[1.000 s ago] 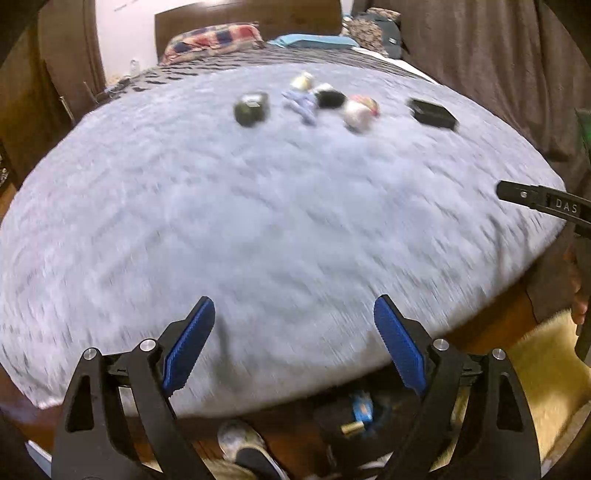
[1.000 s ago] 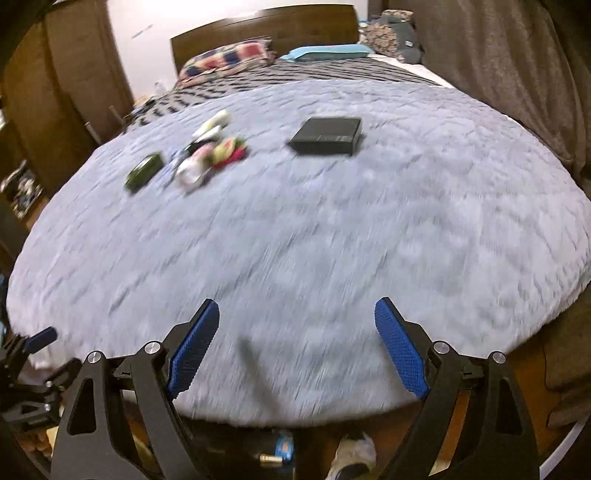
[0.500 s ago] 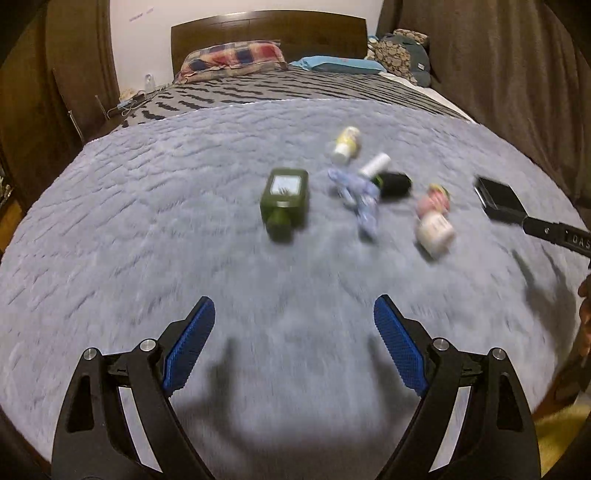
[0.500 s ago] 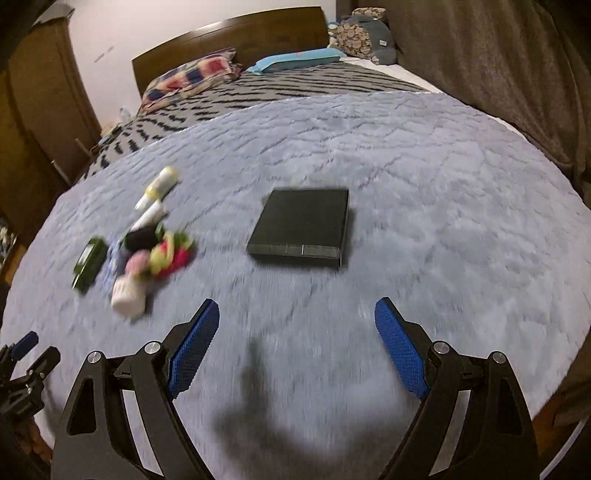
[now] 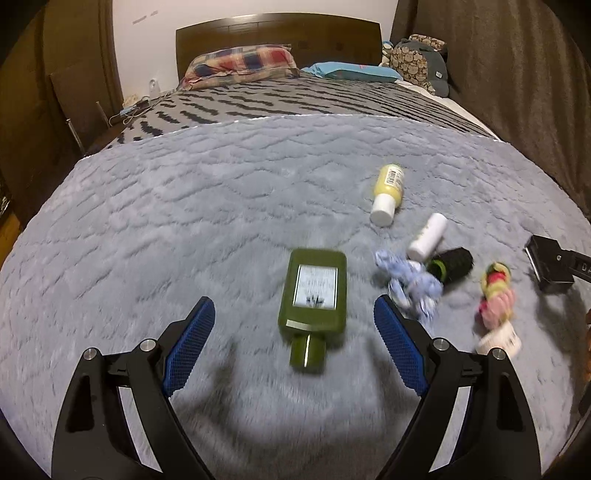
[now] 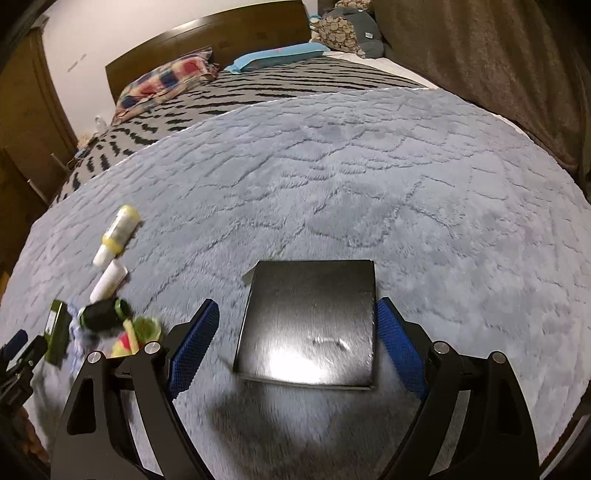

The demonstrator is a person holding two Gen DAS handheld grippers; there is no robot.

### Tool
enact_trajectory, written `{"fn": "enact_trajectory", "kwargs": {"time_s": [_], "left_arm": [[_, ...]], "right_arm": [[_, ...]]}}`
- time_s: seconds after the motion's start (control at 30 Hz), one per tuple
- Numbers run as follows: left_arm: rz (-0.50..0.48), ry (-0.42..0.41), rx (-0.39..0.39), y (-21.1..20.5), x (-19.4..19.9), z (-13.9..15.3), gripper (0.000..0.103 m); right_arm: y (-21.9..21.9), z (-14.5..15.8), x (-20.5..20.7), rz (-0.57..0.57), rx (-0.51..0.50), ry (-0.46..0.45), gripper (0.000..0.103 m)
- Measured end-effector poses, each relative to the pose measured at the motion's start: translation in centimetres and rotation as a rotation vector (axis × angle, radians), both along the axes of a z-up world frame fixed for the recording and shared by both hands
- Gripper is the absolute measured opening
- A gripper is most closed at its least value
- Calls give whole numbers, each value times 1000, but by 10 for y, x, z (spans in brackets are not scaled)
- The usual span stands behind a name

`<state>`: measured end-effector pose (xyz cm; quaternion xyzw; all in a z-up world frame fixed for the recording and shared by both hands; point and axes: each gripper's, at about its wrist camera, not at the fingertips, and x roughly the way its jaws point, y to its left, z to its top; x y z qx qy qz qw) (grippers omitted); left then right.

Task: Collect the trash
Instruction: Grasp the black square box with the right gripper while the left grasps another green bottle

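Left gripper: the left gripper [image 5: 294, 342] hangs over the grey blanket [image 5: 184, 229] with its blue-padded fingers [image 5: 189, 345] spread wide and nothing between them but the bottle below.
Green bottle: the green bottle [image 5: 313, 295] lies flat on the blanket, label up, cap toward 6 o'clock, in the gap between the left fingers and touching neither.
Crumpled wrapper: a blue and white crumpled wrapper [image 5: 410, 284] lies at 3 o'clock from the green bottle, just beside the tip of that gripper's right finger.
Black tube: a black tube with a green rim [image 5: 450, 265] lies touching the wrapper on its 2 o'clock side.
White tube: a small white tube [image 5: 426, 237] lies at 11 o'clock from the black tube, close against it.
Yellow bottle: a yellow bottle with a white cap [image 5: 387, 194] lies at 12 o'clock from the white tube, apart from it.
Coloured bundle: a blurred pink, yellow and red bundle [image 5: 496, 295] lies at 3 o'clock from the black tube; a white container [image 5: 498, 339] sits at its 6 o'clock end.
Right gripper: the right gripper [image 6: 295, 341] is spread wide, its fingers to either side of the black box.
Black box: the flat, glossy black box [image 6: 308, 325] lies on the blanket; the right finger's pad [image 6: 400, 349] is at its edge, contact unclear, while the left pad stands a little clear.
Bed head: a plaid pillow [image 5: 240, 62] and a blue pillow [image 5: 351, 71] lie at 12 o'clock, against a wooden headboard [image 5: 277, 33].
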<state>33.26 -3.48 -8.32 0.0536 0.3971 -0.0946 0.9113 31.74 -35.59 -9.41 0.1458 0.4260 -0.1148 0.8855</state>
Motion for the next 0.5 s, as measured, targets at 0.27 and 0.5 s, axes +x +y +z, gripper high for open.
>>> {"fn": "enact_trajectory", "kwargs": {"time_s": [0.27,0.5], "left_arm": [[-19,63,31,-11,30,-20,65],[-34,85,13,-11,27,-27,39]], "right_arm": [[-7,-16,15,-19,-12,44,87],[-7,-14,8,-7,-9,24,76]]}}
